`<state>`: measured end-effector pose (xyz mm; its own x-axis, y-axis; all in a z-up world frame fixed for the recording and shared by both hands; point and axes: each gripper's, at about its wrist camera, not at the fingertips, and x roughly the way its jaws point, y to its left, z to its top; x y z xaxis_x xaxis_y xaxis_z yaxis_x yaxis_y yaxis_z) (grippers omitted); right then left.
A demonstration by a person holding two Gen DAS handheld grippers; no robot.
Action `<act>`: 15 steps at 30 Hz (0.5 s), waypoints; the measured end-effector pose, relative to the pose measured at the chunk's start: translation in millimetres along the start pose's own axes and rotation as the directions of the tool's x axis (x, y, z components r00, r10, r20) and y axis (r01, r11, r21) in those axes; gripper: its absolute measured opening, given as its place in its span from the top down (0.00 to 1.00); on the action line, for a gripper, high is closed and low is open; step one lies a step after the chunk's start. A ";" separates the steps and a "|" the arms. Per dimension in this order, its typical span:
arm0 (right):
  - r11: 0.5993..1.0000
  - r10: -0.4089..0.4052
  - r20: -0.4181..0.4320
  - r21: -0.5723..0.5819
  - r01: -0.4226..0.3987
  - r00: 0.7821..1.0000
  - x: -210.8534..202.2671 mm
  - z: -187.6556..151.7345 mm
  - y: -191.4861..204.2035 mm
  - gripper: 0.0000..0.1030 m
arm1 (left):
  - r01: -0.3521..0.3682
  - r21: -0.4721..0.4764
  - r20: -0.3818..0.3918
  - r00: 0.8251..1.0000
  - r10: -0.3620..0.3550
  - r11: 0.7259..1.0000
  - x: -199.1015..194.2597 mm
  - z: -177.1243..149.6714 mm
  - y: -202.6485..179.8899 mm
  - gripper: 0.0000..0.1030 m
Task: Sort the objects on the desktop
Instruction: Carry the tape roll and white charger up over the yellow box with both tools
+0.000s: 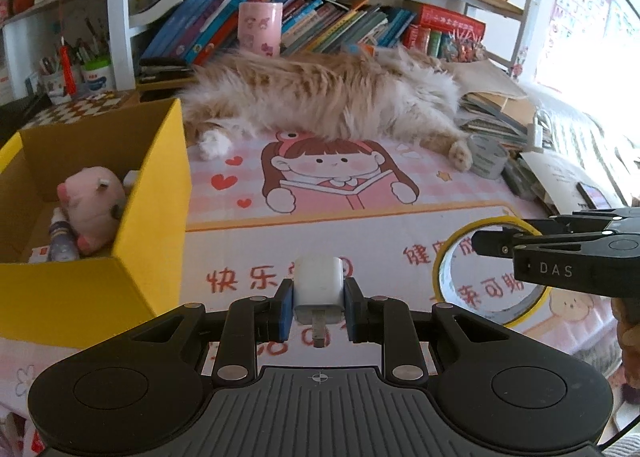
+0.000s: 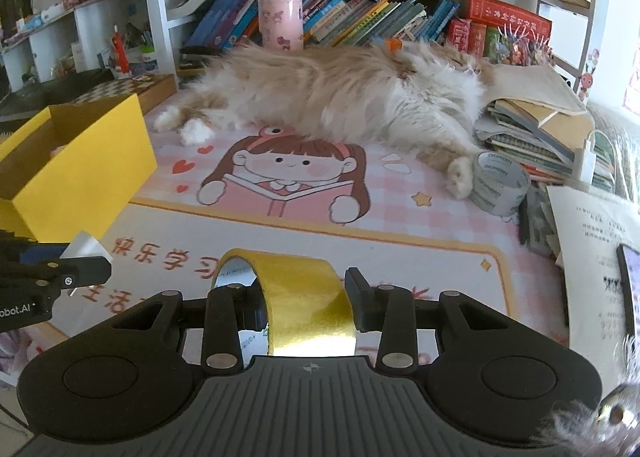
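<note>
Left gripper (image 1: 319,307) jaws pinching white charger (image 1: 319,285), right gripper (image 2: 301,299) jaws clamped on yellow tape roll (image 2: 308,297), both above pink tabletop (image 1: 360,201), yellow box (image 1: 132,217) at left, sprawled cat (image 1: 320,93) behind.

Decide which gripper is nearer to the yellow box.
Left. The left gripper, holding the white charger, sits just beside the yellow box; the right gripper, holding the yellow tape roll, is farther off.
</note>
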<state>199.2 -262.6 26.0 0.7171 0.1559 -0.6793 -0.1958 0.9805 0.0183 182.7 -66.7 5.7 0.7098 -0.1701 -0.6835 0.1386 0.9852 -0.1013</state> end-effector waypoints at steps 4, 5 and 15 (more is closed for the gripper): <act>1.000 0.001 -0.006 0.018 -0.001 1.000 -8.9 -8.0 20.1 0.67 | 0.020 0.020 0.001 1.000 -0.020 1.000 -10.8 -8.6 8.0 0.77; 1.000 0.002 -0.007 0.016 -0.002 1.000 -11.0 -10.3 25.4 0.67 | 0.026 0.027 0.002 1.000 -0.026 0.999 -13.8 -11.3 10.1 0.77; 1.000 -0.001 -0.008 0.014 0.001 1.000 -33.5 -26.7 73.0 0.67 | 0.058 0.034 0.012 0.998 -0.059 0.998 -44.2 -34.8 37.4 0.77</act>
<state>143.0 -199.4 30.6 0.7116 0.1543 -0.6854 -0.1856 0.9822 0.0283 132.5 -21.5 7.0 0.7088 -0.2280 -0.6676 0.2030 0.9722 -0.1166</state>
